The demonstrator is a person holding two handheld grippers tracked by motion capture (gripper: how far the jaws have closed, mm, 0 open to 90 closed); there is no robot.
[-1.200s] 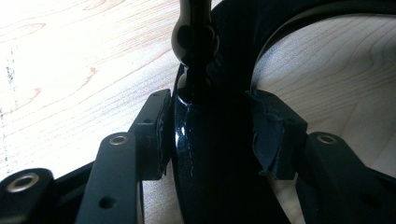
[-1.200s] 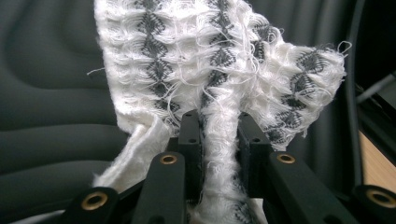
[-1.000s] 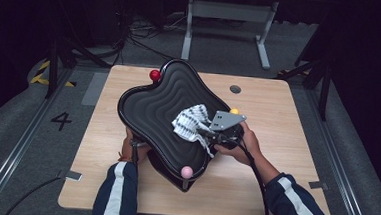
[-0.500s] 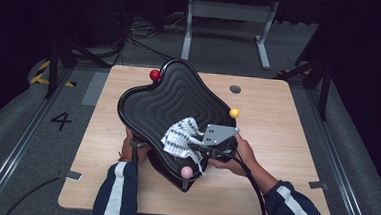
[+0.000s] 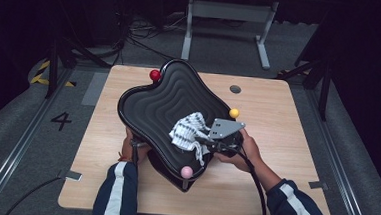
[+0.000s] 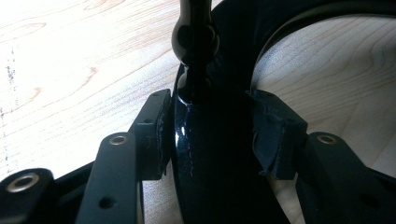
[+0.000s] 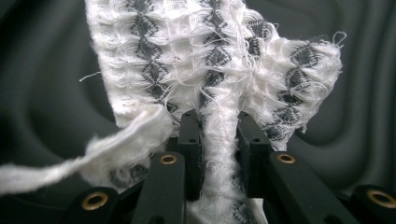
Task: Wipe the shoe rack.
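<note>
While the left gripper (image 6: 205, 135) clamps the glossy black stem under the black ridged tray (image 5: 168, 106), its jaws pressed against either side of the stem, the tray is held tilted above the wooden table (image 5: 286, 143) so that its wavy face is presented to the other tool. The right gripper (image 7: 218, 135) pinches a fold of the white-and-grey woven cloth (image 7: 210, 60) between its closed jaws; most of the cloth fans out ahead of the fingertips and lies against the tray's ridges, and a loose strip trails off beside one jaw. This arrangement suggests wiping: one gripper steadies the tray, the other drags the cloth across it. Coloured knobs, the pink ball (image 5: 186, 172) nearest the grippers, mark the rim.
</note>
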